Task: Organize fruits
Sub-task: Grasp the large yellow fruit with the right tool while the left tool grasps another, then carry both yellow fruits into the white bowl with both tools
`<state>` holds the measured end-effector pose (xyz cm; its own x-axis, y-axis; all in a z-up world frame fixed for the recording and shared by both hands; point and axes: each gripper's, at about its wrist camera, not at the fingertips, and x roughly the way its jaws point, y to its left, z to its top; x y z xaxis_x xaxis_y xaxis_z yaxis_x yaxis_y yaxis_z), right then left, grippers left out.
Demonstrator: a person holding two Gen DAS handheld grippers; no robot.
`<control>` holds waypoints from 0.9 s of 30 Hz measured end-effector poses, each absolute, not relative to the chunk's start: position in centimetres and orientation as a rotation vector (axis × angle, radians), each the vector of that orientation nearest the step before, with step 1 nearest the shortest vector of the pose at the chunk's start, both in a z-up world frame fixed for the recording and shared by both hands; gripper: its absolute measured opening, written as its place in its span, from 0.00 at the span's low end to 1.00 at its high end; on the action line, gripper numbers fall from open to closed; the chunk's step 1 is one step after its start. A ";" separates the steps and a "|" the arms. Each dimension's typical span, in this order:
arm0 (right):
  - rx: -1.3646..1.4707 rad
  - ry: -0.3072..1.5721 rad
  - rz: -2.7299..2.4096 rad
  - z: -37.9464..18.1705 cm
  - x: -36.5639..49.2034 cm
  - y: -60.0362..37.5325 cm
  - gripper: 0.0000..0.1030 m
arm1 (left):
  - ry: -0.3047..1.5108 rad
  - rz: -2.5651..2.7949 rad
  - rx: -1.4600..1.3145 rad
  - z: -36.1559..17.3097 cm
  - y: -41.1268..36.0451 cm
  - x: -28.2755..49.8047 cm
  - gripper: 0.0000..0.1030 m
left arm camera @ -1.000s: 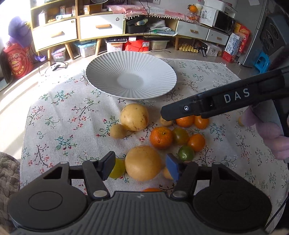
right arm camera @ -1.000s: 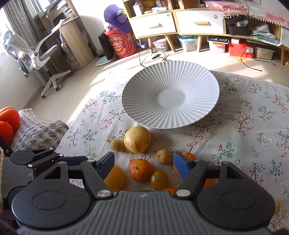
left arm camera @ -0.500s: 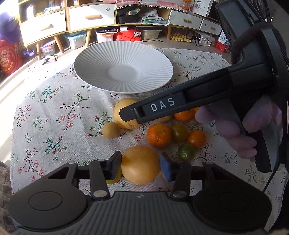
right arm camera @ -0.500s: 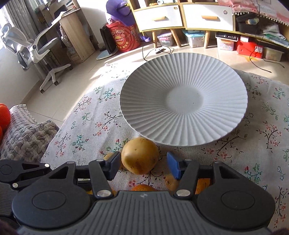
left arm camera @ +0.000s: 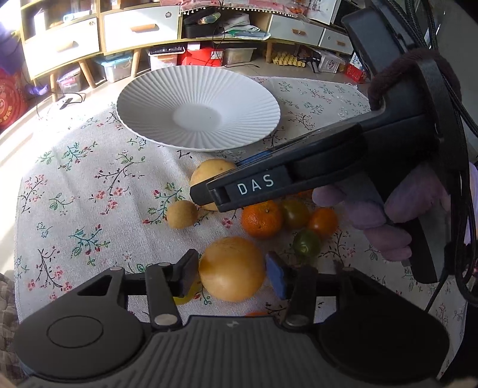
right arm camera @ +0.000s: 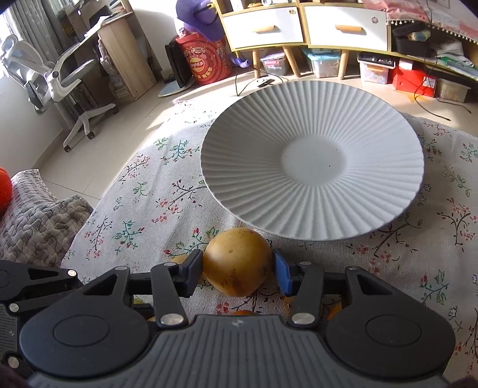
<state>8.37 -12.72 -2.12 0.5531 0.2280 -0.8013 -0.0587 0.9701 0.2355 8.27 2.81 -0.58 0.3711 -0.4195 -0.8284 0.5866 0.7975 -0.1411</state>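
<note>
Our white ribbed plate (right arm camera: 313,167) has no fruit on it yet. Our left hand-held gripper (left arm camera: 231,270) has closed on a big yellow fruit (left arm camera: 231,268); our right hand-held gripper (right arm camera: 237,270) has just closed on a brown pear (right arm camera: 237,261). Both fruits sit on the desk (left arm camera: 89,185); the small oranges (left arm camera: 261,218) wait.

Sunlit tiled floor (right arm camera: 98,143), white-drawered wooden sideboard (right arm camera: 301,27), grey office chair (right arm camera: 56,80) beside a desk (right arm camera: 119,50).

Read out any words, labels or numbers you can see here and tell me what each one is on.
"DAS": white letters on the side of the right gripper, seen from the left wrist.
Red drum by the cabinet: printed characters, too blurred to read.
Red box under the shelf: label too small to read.
Nothing else legible.
</note>
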 end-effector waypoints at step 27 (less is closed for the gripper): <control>0.231 0.928 0.125 0.7 6.4 -13.7 0.45 | 0.978 -0.607 0.296 -1.3 1.2 7.5 0.38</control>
<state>6.40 -13.75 0.70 0.5948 0.2054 -0.7772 -0.0072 0.9681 0.2504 7.53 1.15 -1.30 0.4116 -0.3453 -0.8434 0.6027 0.7973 -0.0323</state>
